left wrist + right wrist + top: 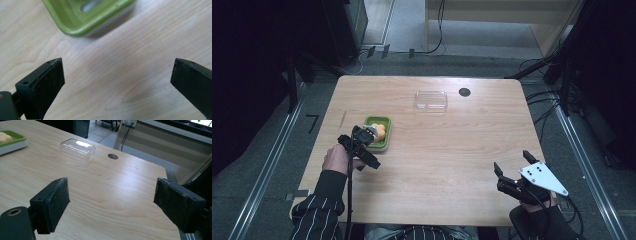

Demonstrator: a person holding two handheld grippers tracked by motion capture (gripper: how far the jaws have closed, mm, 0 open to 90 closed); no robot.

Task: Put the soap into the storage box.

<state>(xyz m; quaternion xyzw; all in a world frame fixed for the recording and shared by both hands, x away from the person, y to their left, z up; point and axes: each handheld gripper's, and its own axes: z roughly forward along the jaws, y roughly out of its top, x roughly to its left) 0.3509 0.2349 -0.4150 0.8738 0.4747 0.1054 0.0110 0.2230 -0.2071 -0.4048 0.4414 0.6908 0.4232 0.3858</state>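
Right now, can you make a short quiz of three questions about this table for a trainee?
1. True or false: the clear lid sits on the green tray.
2. Which gripper is nearer the tray: A) left gripper, B) right gripper?
3. Fill in: both grippers' fingers are ____.

Key: 1. False, the lid lies apart, near the table hole. 2. A. 3. Open.

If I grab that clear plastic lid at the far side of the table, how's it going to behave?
The clear lid looks thin and hollow, so probably very light and somewhat flexible under a squeeze. Its glossy surface may slip between the pads. It lies flat on the table, so it should slide if pushed, not roll.
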